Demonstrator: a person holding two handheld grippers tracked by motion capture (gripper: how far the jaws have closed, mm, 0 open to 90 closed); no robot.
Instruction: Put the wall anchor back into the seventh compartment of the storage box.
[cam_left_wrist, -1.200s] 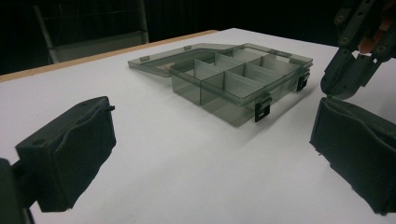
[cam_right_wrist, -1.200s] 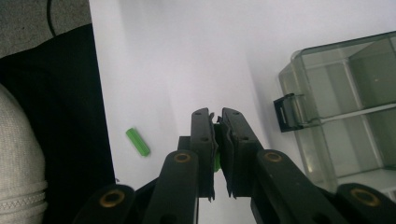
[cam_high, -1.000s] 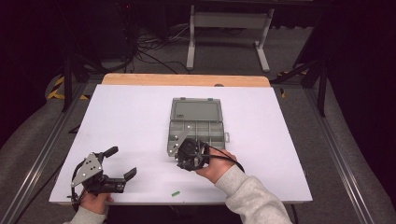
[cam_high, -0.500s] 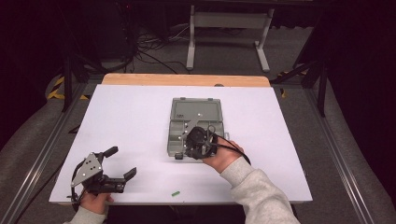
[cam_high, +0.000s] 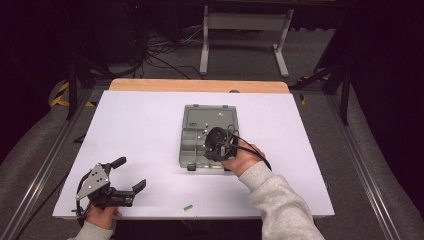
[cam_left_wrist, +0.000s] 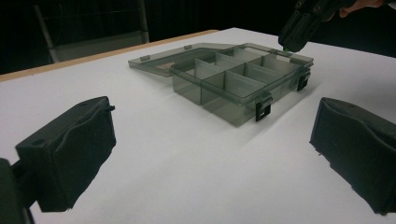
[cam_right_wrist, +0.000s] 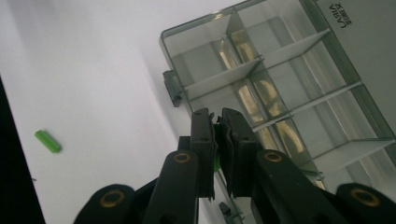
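**2 hand-held grippers at a white table, one over an open organiser box**

2 grippers appear in the high view. The right gripper (cam_high: 218, 142), held in the person's right hand (cam_high: 243, 159), hangs over the near compartments of a grey translucent organiser box (cam_high: 209, 118) at the middle of the white table (cam_high: 140, 120). The right gripper view shows its jaws pressed almost together on a small green piece (cam_right_wrist: 216, 158), seen only as a thin strip between the pads; below them lie the box's divided compartments (cam_right_wrist: 261, 88), which look empty. The box lid (cam_high: 210, 116) lies opened flat on the far side, and 2 dark latches (cam_left_wrist: 263, 109) hang from the near wall.

The left gripper (cam_high: 125, 175) rests at the near left corner of the table, well apart from the box, in the person's left hand (cam_high: 102, 216). Its jaws stand spread wide with nothing between them, as the left gripper view confirms; that view also shows the box (cam_left_wrist: 238, 84) ahead and the right gripper (cam_left_wrist: 301, 25) above its far right corner.

1 further green piece (cam_high: 188, 207) lies loose on the table near the front edge, in front of the box and apart from both grippers; in the right gripper view it shows at (cam_right_wrist: 47, 141).
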